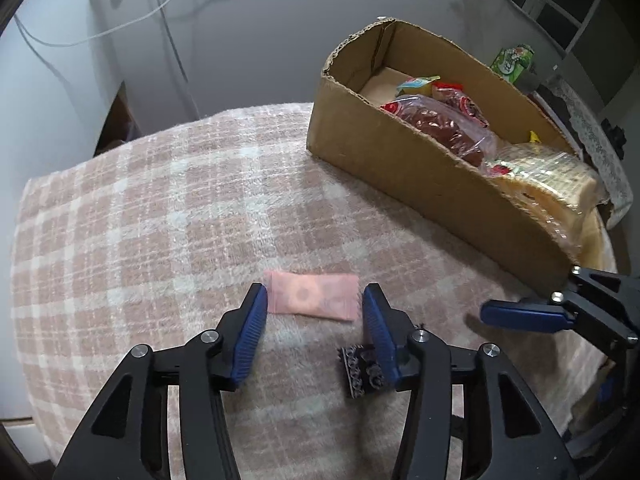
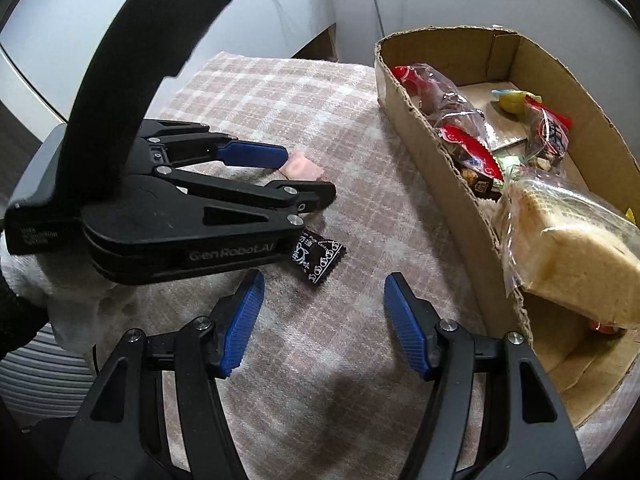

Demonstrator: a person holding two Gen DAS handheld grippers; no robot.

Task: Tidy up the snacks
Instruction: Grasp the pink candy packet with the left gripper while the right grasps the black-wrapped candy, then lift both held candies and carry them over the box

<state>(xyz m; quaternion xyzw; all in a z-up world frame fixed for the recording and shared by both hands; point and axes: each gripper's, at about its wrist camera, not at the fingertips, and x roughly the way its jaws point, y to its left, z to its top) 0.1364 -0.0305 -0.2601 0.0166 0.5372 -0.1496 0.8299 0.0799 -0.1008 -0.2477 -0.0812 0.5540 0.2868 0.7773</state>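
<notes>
Both grippers' fingers apart, L (image 1: 314, 308) astride pink packet (image 1: 311, 297), R (image 2: 324, 292) empty

You get soft, even daylight from above and behind; the tongs cast faint shadows on the checked surface (image 1: 168, 216). Fisheye bending curves the cardboard box (image 2: 448, 184), corners go black, and the pink packet (image 1: 311, 297) looks slightly blurred.

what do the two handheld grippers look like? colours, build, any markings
Both match: the left gripper and right gripper have matte black linkage arms with triangular cut-outs and silver pivot pins, ending in ribbed blue pads. In the right wrist view the left unit's black body carries grey "Gen Robot.AI" lettering, a small white label at its rear, and a curved black handle. No cables visible on either.
</notes>
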